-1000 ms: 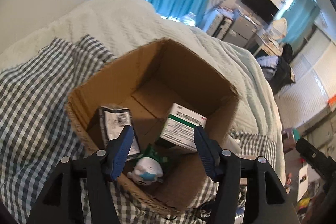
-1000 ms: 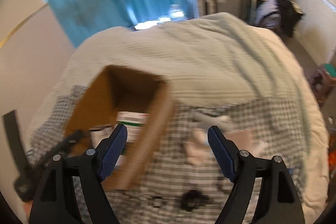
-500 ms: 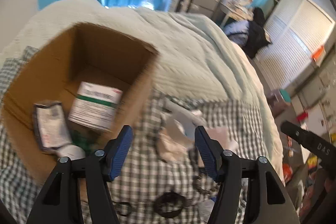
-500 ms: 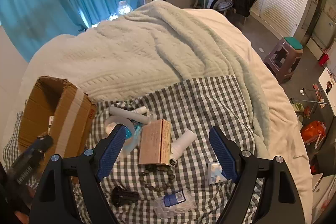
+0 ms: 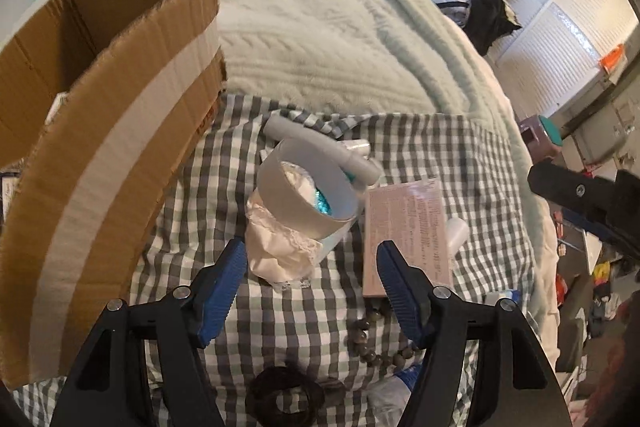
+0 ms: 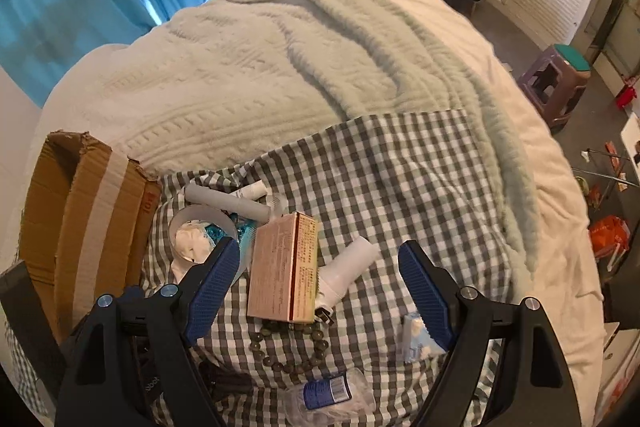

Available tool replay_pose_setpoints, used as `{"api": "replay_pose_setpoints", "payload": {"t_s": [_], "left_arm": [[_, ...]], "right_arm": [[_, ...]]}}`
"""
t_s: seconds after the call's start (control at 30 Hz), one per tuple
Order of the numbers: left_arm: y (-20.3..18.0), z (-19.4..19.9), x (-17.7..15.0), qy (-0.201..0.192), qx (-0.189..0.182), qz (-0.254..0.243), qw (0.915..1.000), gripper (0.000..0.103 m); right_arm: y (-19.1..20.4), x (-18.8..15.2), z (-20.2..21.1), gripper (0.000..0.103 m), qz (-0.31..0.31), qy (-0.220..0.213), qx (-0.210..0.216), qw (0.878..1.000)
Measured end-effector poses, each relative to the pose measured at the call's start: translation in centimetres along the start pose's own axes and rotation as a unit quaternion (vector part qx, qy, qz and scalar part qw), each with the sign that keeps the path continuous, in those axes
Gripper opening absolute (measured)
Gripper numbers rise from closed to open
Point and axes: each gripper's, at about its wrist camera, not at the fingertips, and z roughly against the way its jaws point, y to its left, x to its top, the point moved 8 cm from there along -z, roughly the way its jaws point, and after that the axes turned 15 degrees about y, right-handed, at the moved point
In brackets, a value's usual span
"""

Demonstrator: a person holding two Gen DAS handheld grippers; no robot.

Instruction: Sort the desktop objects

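Note:
A pile of small objects lies on a checked cloth (image 6: 380, 163). My left gripper (image 5: 310, 267) is open and empty, just above a white tape roll (image 5: 308, 187) with crumpled white wrapping (image 5: 280, 251) under it. A pink flat box (image 5: 406, 227) lies to its right, also in the right wrist view (image 6: 282, 267). My right gripper (image 6: 320, 283) is open and empty, above the pink box and a white bottle (image 6: 348, 267). A bead bracelet (image 6: 288, 343) lies below the box. The cardboard box (image 5: 100, 131) stands at the left.
A grey tube (image 6: 226, 203) lies behind the tape roll (image 6: 200, 227). A small blue-white packet (image 6: 414, 339) and a clear bag with a blue label (image 6: 328, 391) lie near the front. A black hair tie (image 5: 284, 399) lies in front. A pale green blanket (image 6: 300, 47) covers the bed behind.
My left gripper has swung right, from over the cardboard box to over the tape roll. My right gripper has moved right and closer over the pile.

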Motion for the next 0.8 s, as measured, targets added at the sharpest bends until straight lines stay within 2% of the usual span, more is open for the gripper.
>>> {"api": "replay_pose_setpoints", "payload": {"t_s": [0.17, 0.3, 0.5, 0.8], "left_arm": [[2.2, -2.8, -0.6, 0.038, -0.007, 0.046, 0.9982, 0.070], [3.9, -4.2, -1.0, 0.050, 0.000, 0.074, 0.9960, 0.070], [5.3, -5.5, -1.4, 0.049, 0.021, 0.080, 0.9953, 0.070], [3.8, -5.9, -1.2, 0.028, 0.011, 0.070, 0.9971, 0.070]], "right_arm": [[0.3, -0.6, -4.5, 0.082, -0.003, 0.044, 0.016, 0.999], [0.6, -0.8, -6.6, 0.082, 0.007, 0.060, 0.020, 0.998], [0.7, -1.4, -9.0, 0.082, 0.023, 0.077, 0.019, 0.997], [1.7, -2.0, -11.2, 0.081, 0.035, 0.096, 0.043, 0.994]]}}
